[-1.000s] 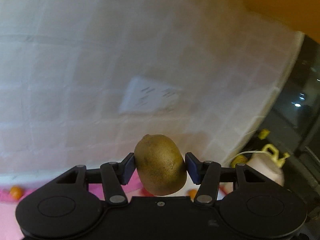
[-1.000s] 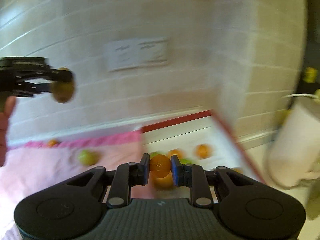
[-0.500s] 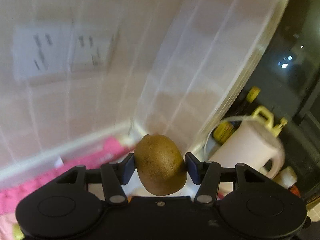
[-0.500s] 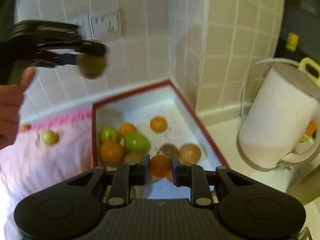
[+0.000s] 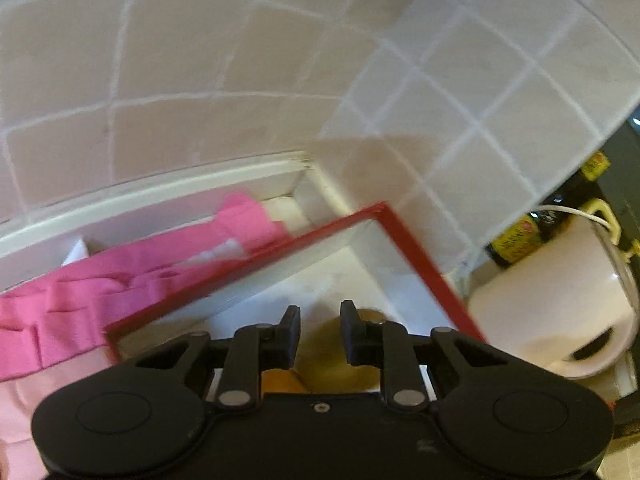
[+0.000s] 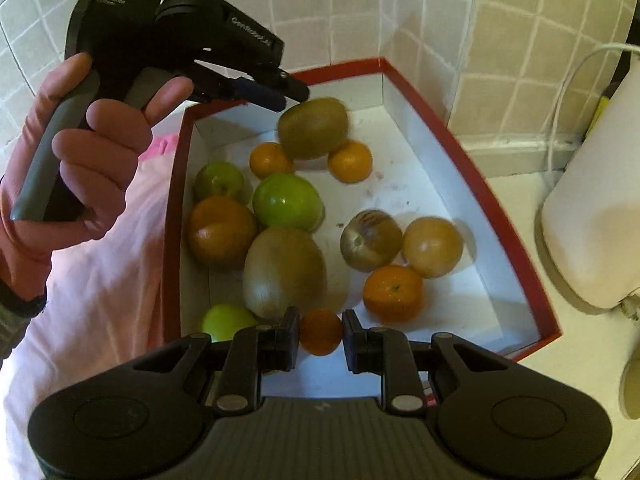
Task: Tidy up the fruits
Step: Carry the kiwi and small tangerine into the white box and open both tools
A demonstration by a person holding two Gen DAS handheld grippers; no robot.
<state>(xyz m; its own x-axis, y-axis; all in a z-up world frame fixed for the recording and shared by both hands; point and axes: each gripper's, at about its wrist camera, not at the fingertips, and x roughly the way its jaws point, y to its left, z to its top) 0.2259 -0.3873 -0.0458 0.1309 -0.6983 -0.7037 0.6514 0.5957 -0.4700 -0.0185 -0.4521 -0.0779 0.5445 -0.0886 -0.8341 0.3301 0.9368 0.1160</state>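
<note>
Surface: a pale worktop (image 6: 580, 360) runs into a corner of tiled wall (image 6: 520, 60). A pink cloth (image 5: 100, 280) covers its left part. A red-rimmed white box (image 6: 516, 256) sits beside the cloth, pushed into the corner. A white kettle (image 6: 592, 216) stands just right of the box, with a dark bottle (image 5: 520, 236) behind it.

Box contents: oranges, green apples, one kiwi (image 6: 284, 272) lying near the front, and two brown round fruits (image 6: 370, 240) touching each other.

Right gripper (image 6: 320, 322): over the box's near edge, pinching a small orange (image 6: 320, 332) between its pads.

Left gripper (image 5: 320, 320): held by a hand (image 6: 80, 152) over the box's far left corner. Its jaws have just been closing and stand narrow, with nothing between them. A second kiwi (image 6: 313, 128) shows just past its tips, over the far fruit, motion-blurred. Whether it rests on that fruit cannot be told.

Obscured: the left wrist view is blurred, and the gripper body covers most of the box interior. A green apple (image 6: 226, 322) is partly hidden behind the right gripper. The kettle is cut off at the frame edge. The bottle label is unreadable.
</note>
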